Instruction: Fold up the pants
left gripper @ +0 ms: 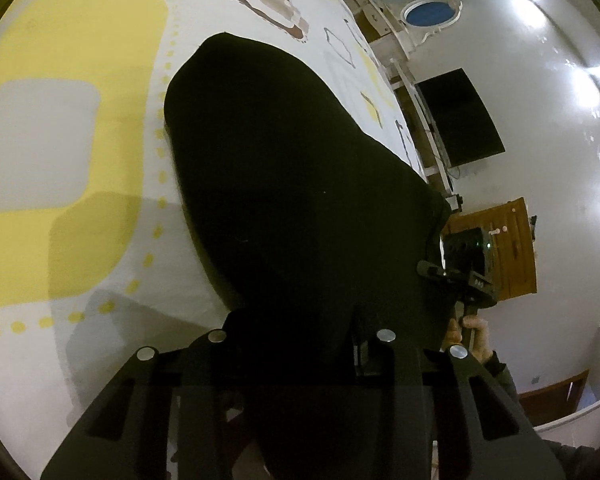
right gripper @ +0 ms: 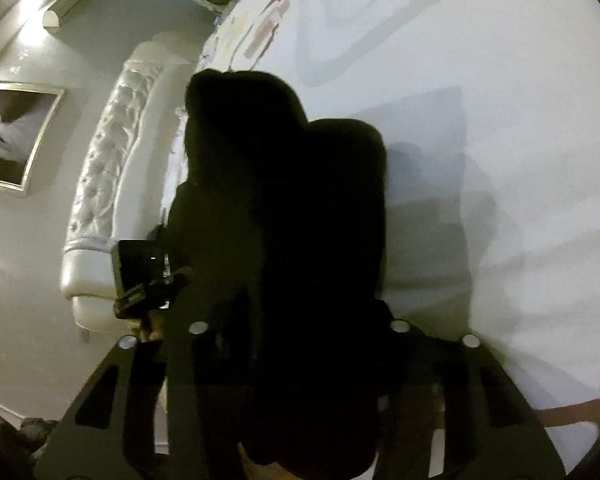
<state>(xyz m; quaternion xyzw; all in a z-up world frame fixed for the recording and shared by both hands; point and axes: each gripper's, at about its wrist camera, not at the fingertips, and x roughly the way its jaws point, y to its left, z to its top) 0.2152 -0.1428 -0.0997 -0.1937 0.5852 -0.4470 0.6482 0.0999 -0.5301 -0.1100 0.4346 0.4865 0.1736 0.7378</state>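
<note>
White bedspread (left gripper: 80,128) with yellow patches under black pants (left gripper: 284,184), draped from 12 o'clock down to 6; folds lost in blackness; left gripper (left gripper: 300,344) buried in cloth, fingertips hidden, grip impossible to judge; right gripper (right gripper: 296,344) likewise smothered, seen small at 4 o'clock from left wrist.

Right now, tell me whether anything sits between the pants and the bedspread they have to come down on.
Nothing visible does. The black pants hang from the left tool and the right tool over bare bedspread.
</note>
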